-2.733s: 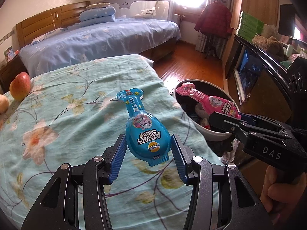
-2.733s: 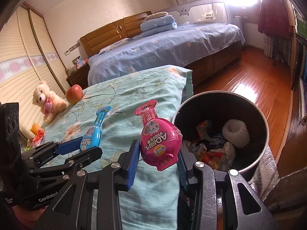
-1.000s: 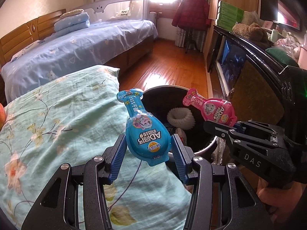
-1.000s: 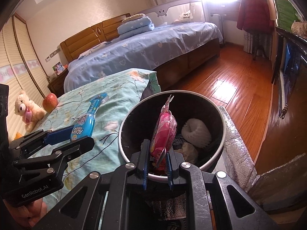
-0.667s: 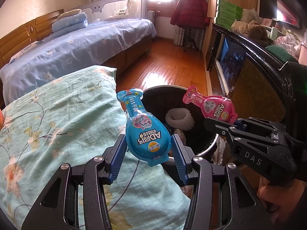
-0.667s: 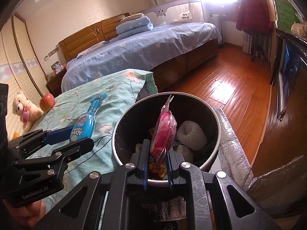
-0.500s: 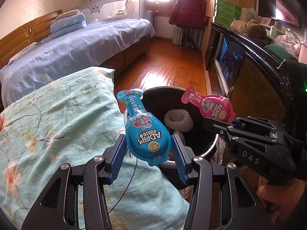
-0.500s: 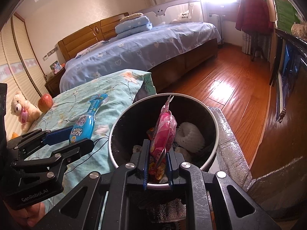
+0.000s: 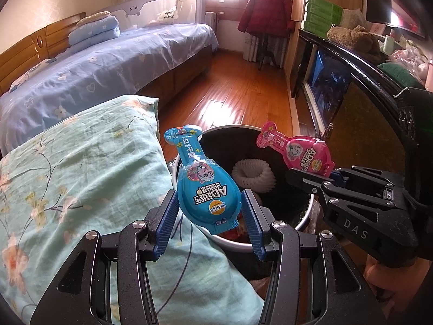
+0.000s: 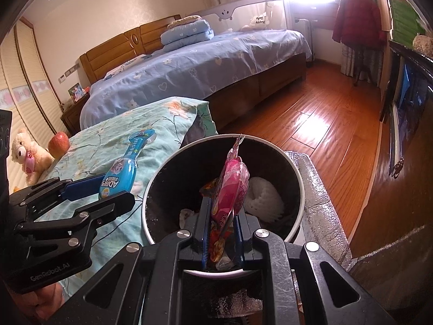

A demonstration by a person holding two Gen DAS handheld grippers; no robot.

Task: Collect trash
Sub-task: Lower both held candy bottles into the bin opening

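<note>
My left gripper (image 9: 209, 211) is shut on a blue AD drink pouch (image 9: 201, 184) and holds it at the near left rim of the round trash bin (image 9: 305, 214). My right gripper (image 10: 222, 219) is shut on a pink AD drink pouch (image 10: 232, 187), held edge-on right above the bin's opening (image 10: 162, 168). The pink pouch (image 9: 297, 151) and the right gripper (image 9: 319, 178) also show in the left wrist view, over the bin's right side. The blue pouch (image 10: 121, 168) and the left gripper (image 10: 92, 189) show in the right wrist view, left of the bin.
The bin holds a white foam net (image 10: 263, 200) and wrappers. A floral green quilt (image 9: 67, 173) lies left of the bin, with an apple (image 10: 58, 142) and a teddy bear (image 10: 27, 154) on it. A blue bed (image 10: 203, 62), wood floor (image 9: 238, 94) and black cabinet (image 9: 365, 81) surround.
Both grippers moved from the quilt toward the bin with their pouches. The right gripper turned its pink pouch edge-on over the bin. The left gripper's blue pouch reached the bin's rim.
</note>
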